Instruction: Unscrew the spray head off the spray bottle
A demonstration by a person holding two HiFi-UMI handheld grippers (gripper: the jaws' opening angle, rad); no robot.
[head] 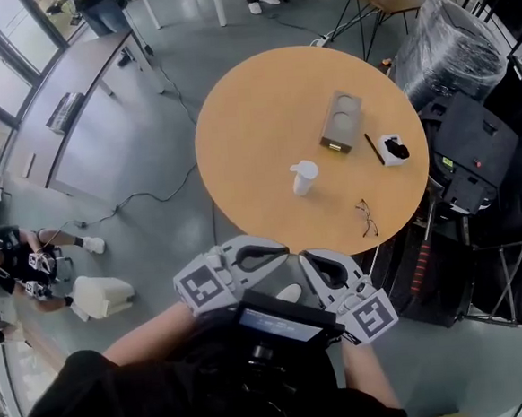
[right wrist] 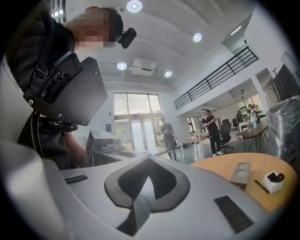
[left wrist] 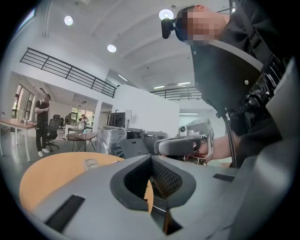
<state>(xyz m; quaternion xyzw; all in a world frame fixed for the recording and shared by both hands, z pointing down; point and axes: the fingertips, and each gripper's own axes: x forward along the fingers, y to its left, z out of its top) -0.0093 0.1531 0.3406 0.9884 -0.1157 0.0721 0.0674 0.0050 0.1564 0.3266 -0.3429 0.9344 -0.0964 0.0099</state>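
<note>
Nearest the lens, at six o'clock of the head view, a black chest-mounted unit (head: pixel 279 323) is worn against the person's dark clothing. Just above it, both tools are held close to the body, short of the edge of the round wooden table (head: pixel 255 132).

The left gripper (head: pixel 269 249) is seen with its marker cube at seven o'clock of its tips. In its own view, the left gripper's jaws are drawn almost together, with only a thin slit between the pads and nothing held there. The right gripper (head: pixel 315 264) lies just beside it, tips angled toward the left one. Its jaws are pressed fully together and nothing is gripped.

The white spray bottle (head: pixel 304 177) is stood upright on the table with its spray head on. It is at one o'clock from the left gripper's tips and twelve o'clock from the right gripper's tips. It is well apart from both and touched by neither.

Further right, at one o'clock from the bottle, a grey tray (head: pixel 341 121) is laid flat, with a round recess shown in its top. A pair of glasses (head: pixel 366 217) is placed near the table's edge at four o'clock from the bottle. A dark pen (head: pixel 374 148) is laid between the tray and a small white container (head: pixel 385 139), in which a black object (head: pixel 397 150) is held
</note>
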